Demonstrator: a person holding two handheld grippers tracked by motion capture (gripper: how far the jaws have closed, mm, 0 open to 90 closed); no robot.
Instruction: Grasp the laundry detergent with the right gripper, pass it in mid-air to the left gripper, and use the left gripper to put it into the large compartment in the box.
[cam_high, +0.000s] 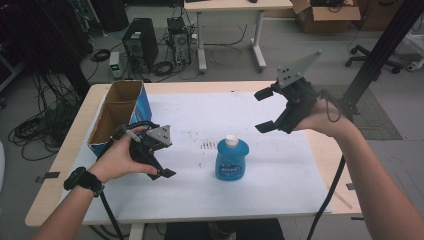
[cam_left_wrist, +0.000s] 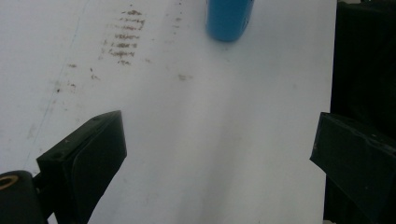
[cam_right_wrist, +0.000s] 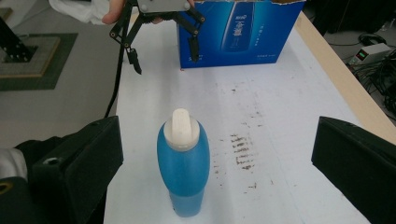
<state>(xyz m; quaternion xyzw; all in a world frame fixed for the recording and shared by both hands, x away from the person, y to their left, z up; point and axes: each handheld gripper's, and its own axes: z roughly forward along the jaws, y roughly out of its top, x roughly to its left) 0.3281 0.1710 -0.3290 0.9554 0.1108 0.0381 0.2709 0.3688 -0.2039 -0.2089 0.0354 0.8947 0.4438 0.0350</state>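
Blue bottle (cam_high: 232, 160) with a white cap (cam_right_wrist: 180, 126) stands upright on the white table cover (cam_high: 280, 185), near the middle of the table, nothing touching it; label faces the person.

Right gripper (cam_high: 264, 110) held up off the table, beyond and to the right of the bottle, jaws spread wide and holding nothing; in the right gripper view the bottle sits centred between the two black jaws, so the tool looks lined up on it; judgement: an approach to grasp the bottle body, not yet begun in contact.

Left gripper (cam_high: 165, 162) low over the cover, left of the bottle and apart from it, jaws likewise wide apart and empty; its own view looks down on bare cover with the bottle base (cam_left_wrist: 229, 18) at the top edge; probably waiting or ready to steady.

Open cardboard box (cam_high: 117, 112) with blue printed sides stands at the table's left, just beyond the left hand (cam_high: 117, 160); likely the destination, which would explain the top flaps open.

Brown smudge marks (cam_high: 208, 145) on the cover beside the bottle.
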